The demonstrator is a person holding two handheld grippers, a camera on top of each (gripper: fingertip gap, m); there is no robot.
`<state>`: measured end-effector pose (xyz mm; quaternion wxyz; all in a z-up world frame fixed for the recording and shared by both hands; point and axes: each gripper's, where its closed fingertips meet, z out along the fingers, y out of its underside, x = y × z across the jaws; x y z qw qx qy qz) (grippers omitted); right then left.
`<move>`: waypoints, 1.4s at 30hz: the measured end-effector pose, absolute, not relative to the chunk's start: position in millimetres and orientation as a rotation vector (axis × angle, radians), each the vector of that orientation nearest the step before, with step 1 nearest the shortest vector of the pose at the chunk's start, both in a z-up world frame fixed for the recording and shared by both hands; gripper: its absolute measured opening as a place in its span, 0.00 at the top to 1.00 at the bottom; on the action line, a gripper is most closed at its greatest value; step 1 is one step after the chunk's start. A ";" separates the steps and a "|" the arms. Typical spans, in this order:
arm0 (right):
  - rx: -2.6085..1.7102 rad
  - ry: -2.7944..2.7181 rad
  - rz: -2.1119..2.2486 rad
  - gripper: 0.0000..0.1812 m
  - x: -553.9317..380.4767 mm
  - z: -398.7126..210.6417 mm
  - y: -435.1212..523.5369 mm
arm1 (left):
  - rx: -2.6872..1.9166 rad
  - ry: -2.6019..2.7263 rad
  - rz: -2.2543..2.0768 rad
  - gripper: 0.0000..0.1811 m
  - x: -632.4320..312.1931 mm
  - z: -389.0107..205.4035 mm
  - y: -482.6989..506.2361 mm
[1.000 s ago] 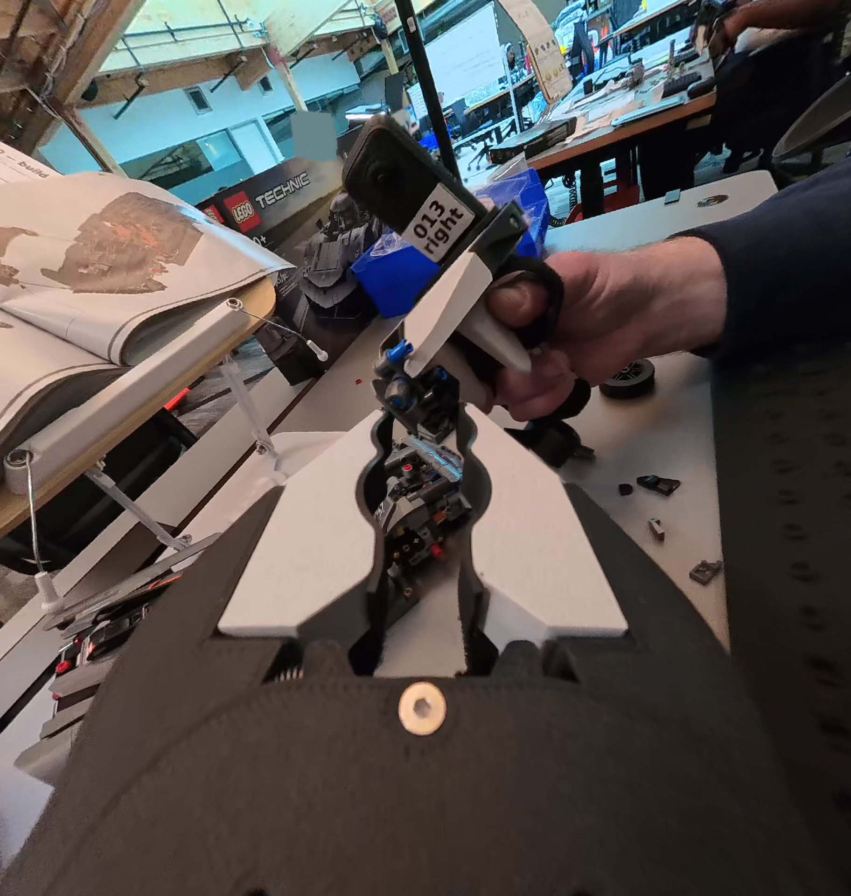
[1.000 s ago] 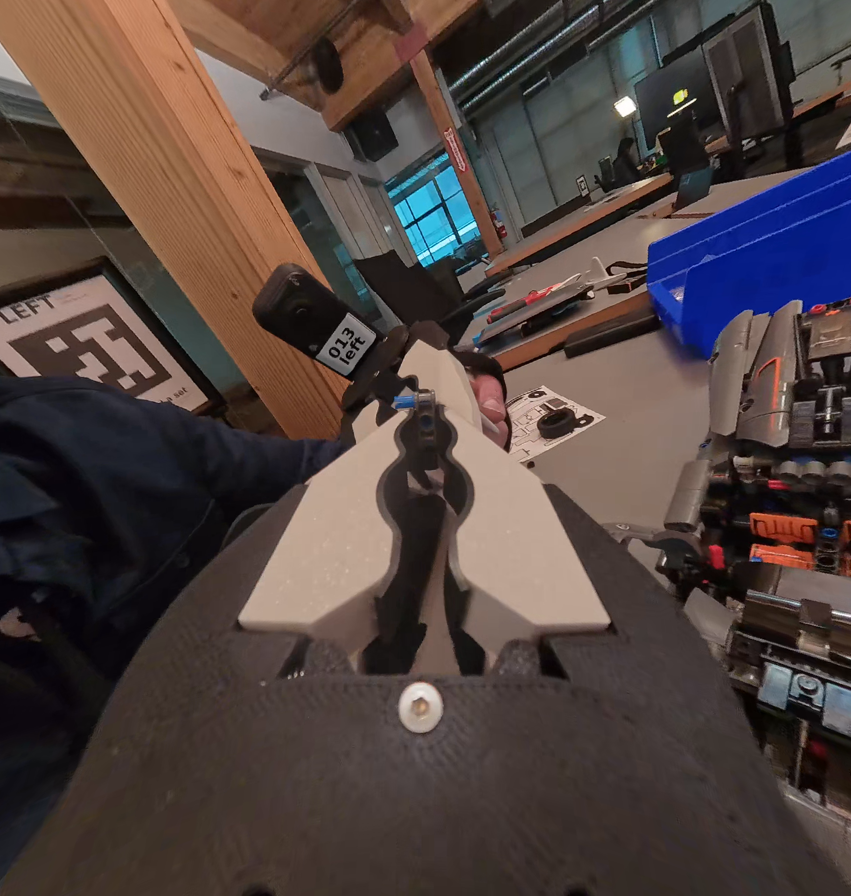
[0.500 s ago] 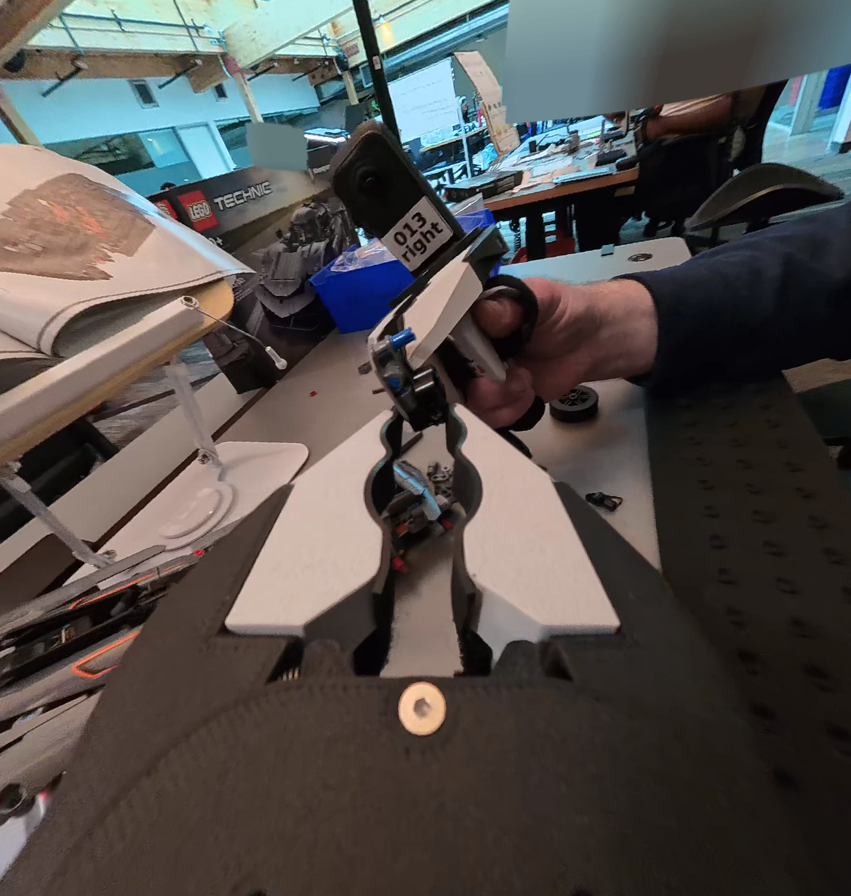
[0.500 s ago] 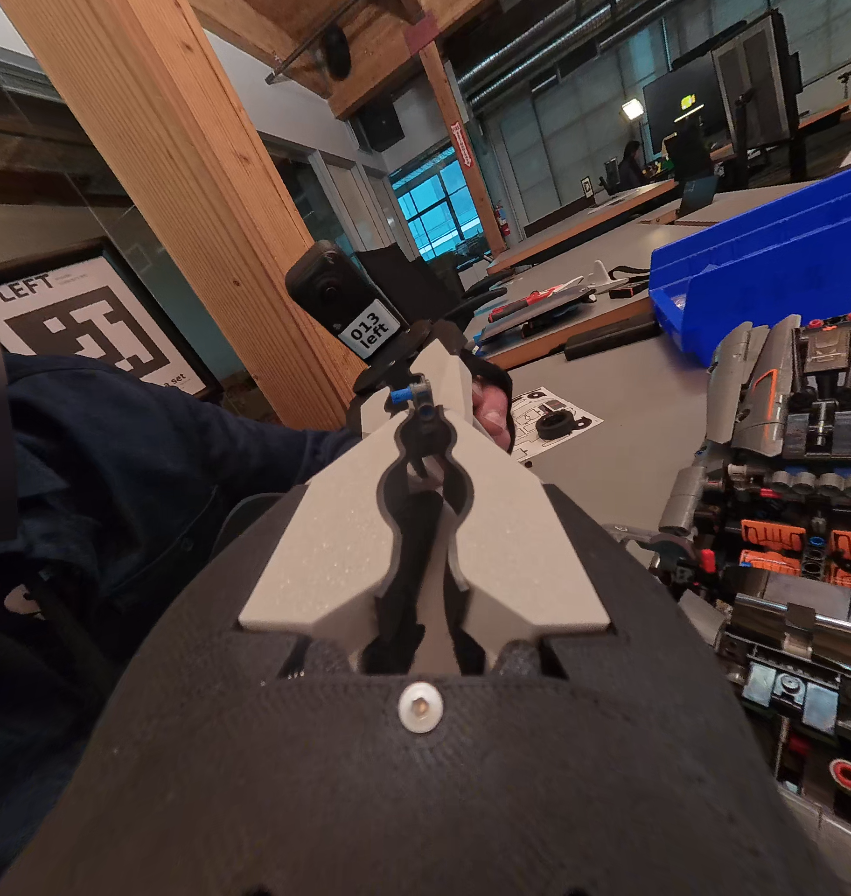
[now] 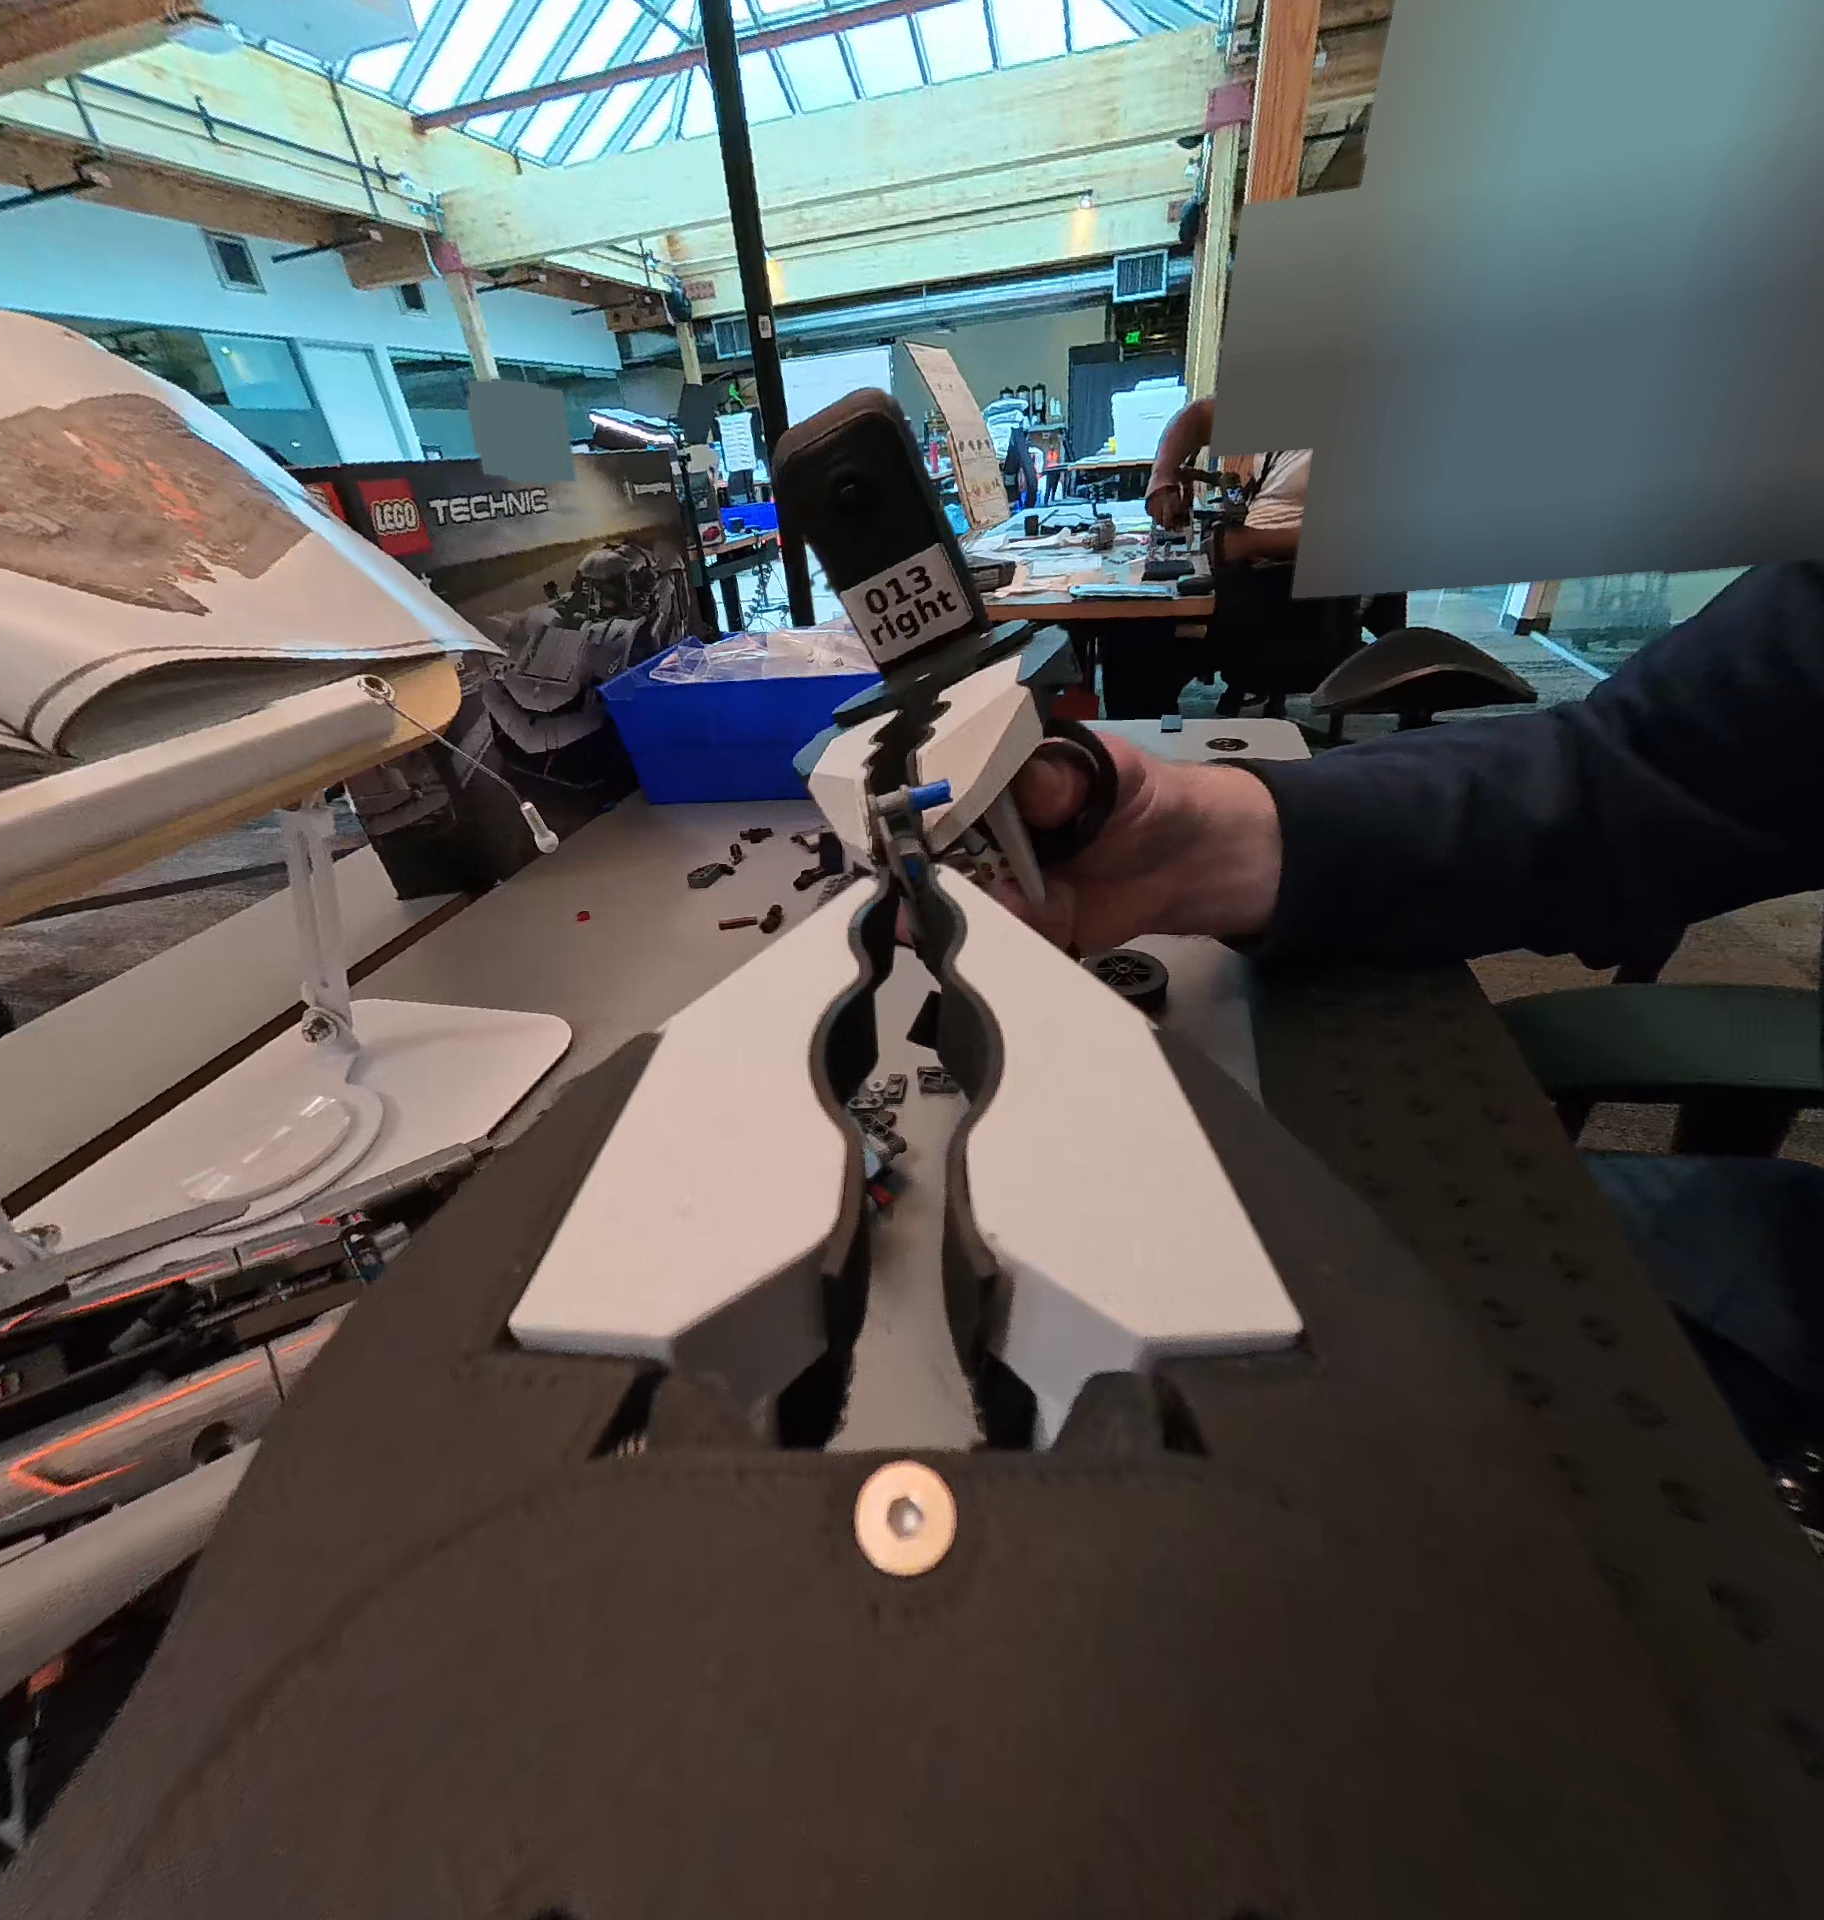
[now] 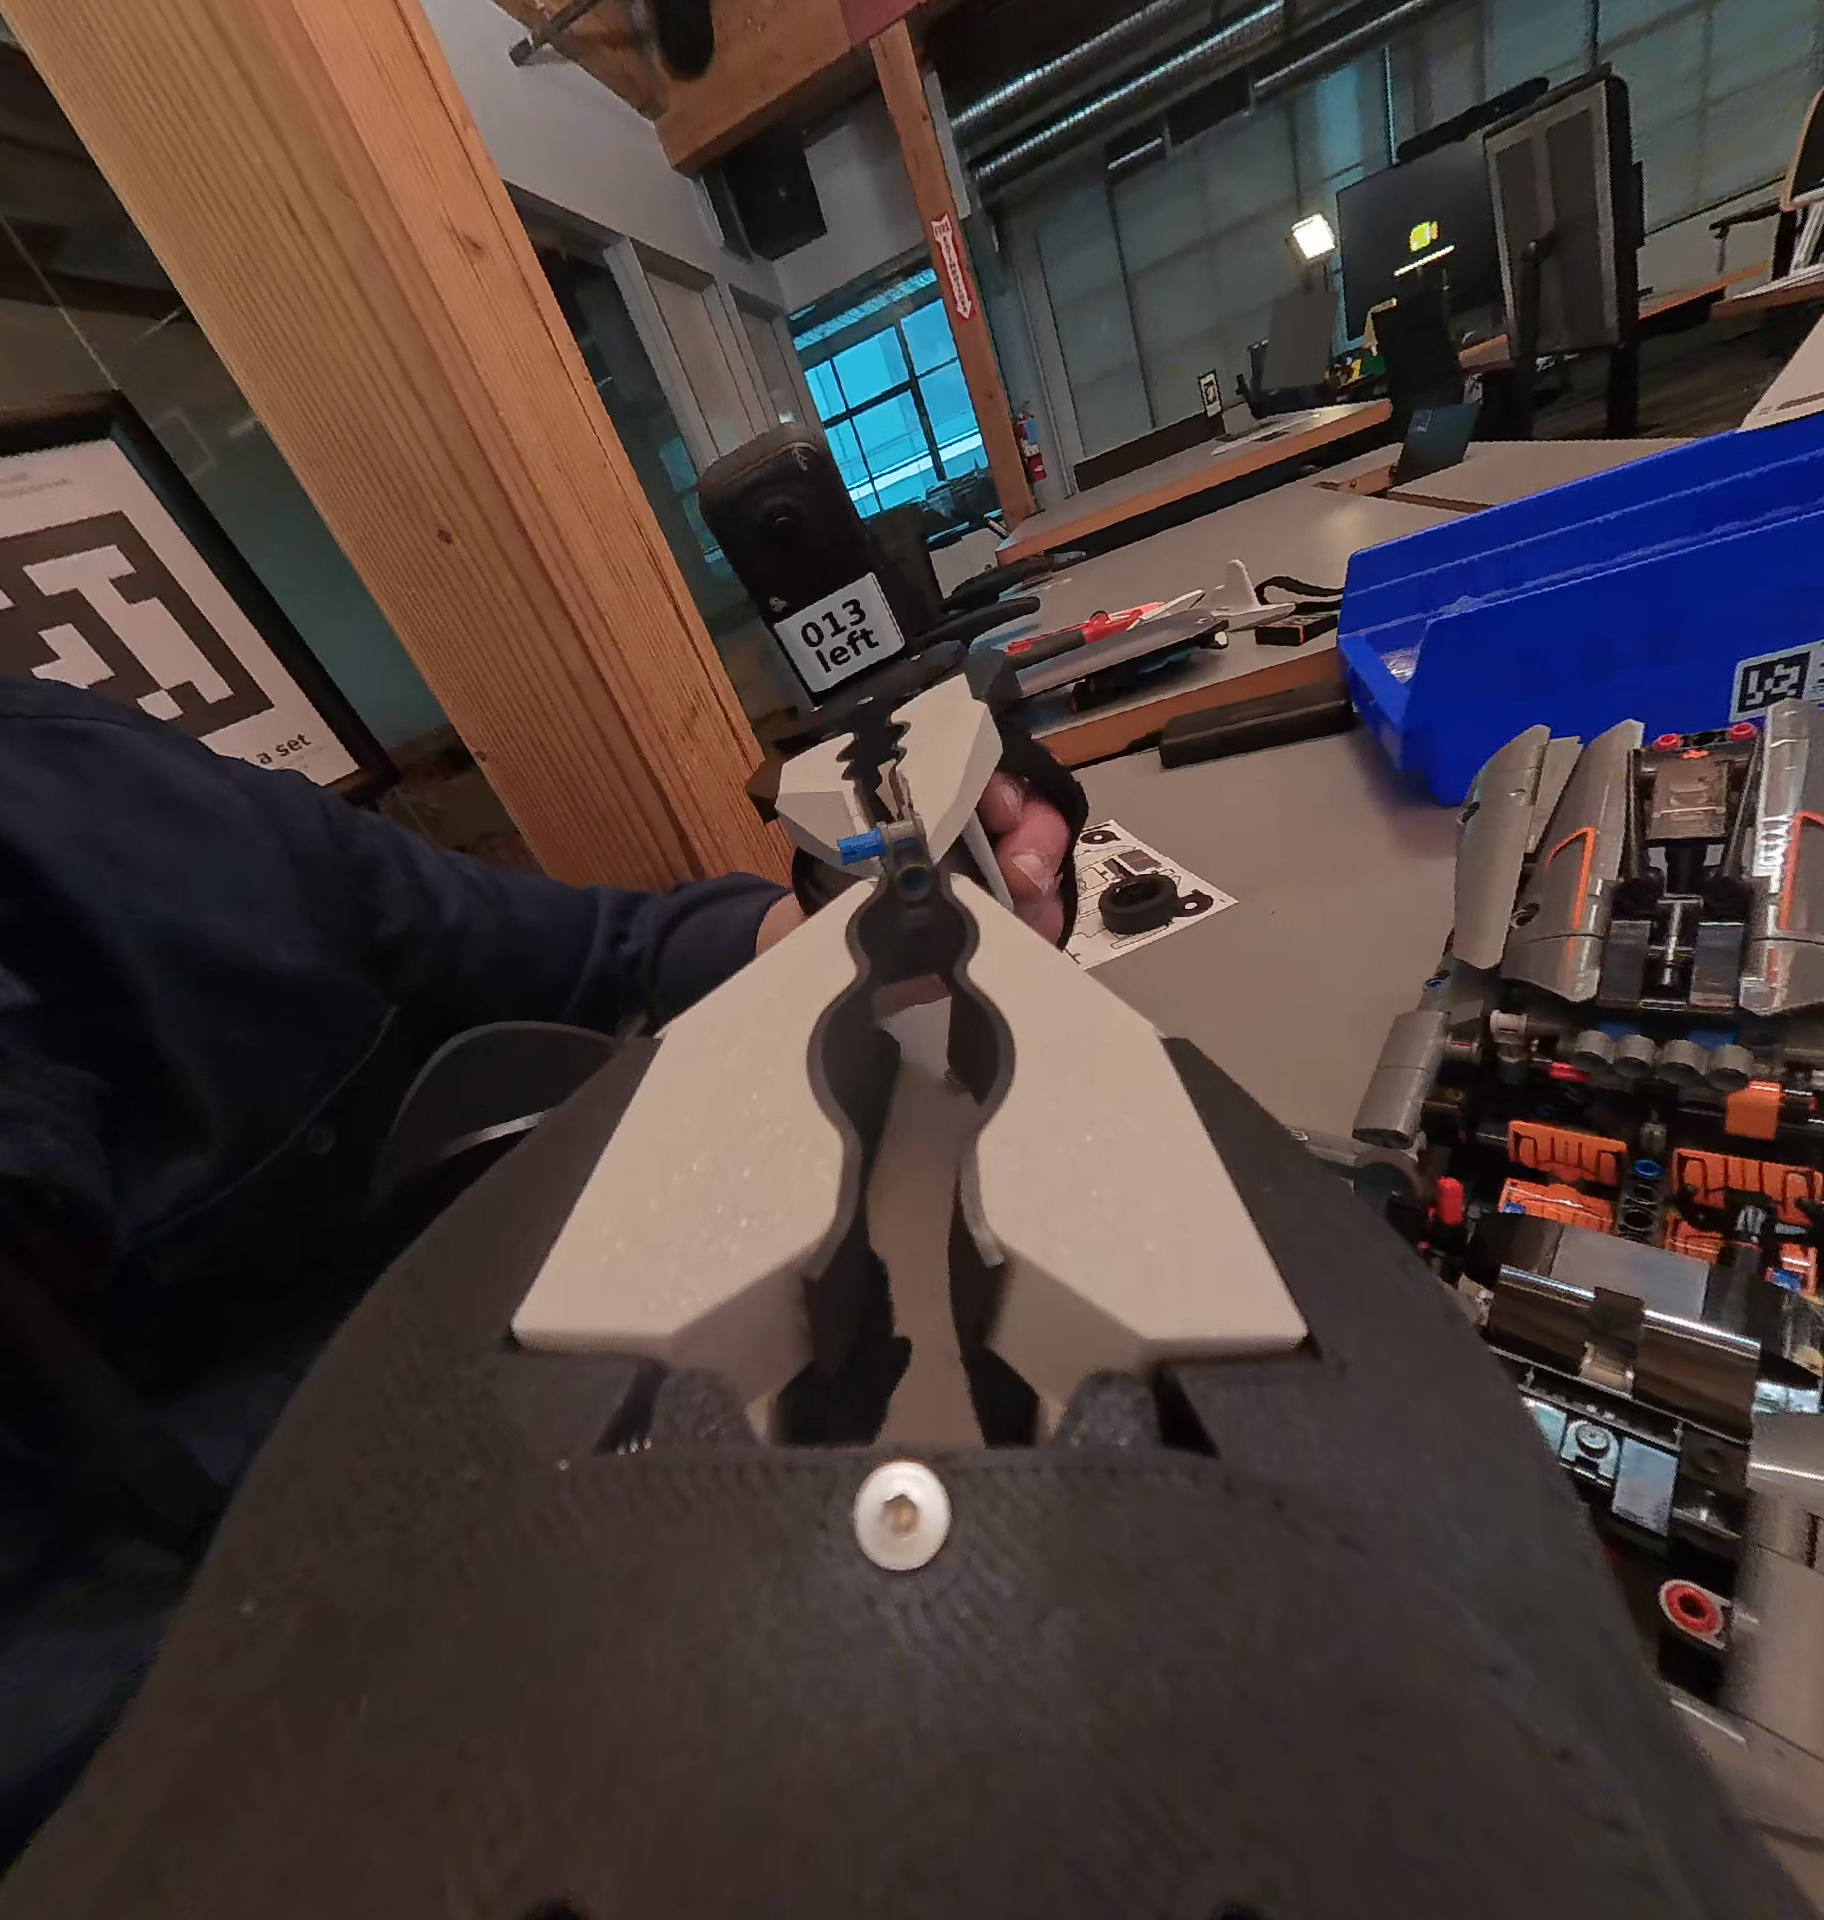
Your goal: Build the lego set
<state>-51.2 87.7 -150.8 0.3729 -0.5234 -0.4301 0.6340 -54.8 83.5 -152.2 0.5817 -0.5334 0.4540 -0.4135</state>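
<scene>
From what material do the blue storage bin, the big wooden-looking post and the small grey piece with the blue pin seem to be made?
The blue storage bin looks like moulded plastic: even colour, soft sheen, thin walls. The big light-brown post seems to be unpainted timber, with long grain lines and a matt face. The small grey piece with the blue pin, held between both tools, is probably hard plastic, smooth and slightly glossy.

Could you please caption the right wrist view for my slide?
Both grippers meet at a small grey piece with a blue pin, beside the part-built model.
</scene>
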 end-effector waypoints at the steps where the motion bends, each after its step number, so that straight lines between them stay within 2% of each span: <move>1: -1.339 -1.103 1.616 0.98 -50.9 -150.7 88.0 | -1.251 1.063 -0.966 1.00 -54.7 -153.1 83.9; 21: -1.350 -1.131 1.447 0.97 -54.1 -150.3 92.1 | -1.291 1.023 -0.944 1.00 -55.3 -155.1 89.6; 22: -1.341 -1.118 1.425 0.95 -54.9 -146.9 93.9 | -1.301 0.990 -0.966 1.00 -58.0 -153.7 93.7; 23: -1.329 -1.107 1.394 0.87 -54.7 -143.3 95.1 | -1.306 0.968 -0.986 1.00 -60.7 -153.6 96.8; 24: -1.317 -1.115 1.346 0.85 -54.0 -142.2 94.8 | -1.312 0.938 -1.015 1.00 -63.3 -152.8 99.6; 26: -1.328 -1.172 1.172 0.87 -54.3 -152.5 97.4 | -1.317 0.892 -1.066 1.00 -66.2 -150.5 102.8; 30: -1.366 -1.217 1.086 0.81 -66.4 -166.7 95.5 | -1.318 0.884 -1.102 1.00 -62.9 -151.7 102.0; 34: -1.398 -1.212 1.087 0.90 -69.7 -173.7 97.2 | -1.328 0.879 -1.124 1.00 -59.8 -153.6 102.1; 42: -1.423 -1.285 1.139 0.92 -64.8 -178.2 91.3 | -1.348 0.954 -1.183 1.00 -57.9 -159.1 97.0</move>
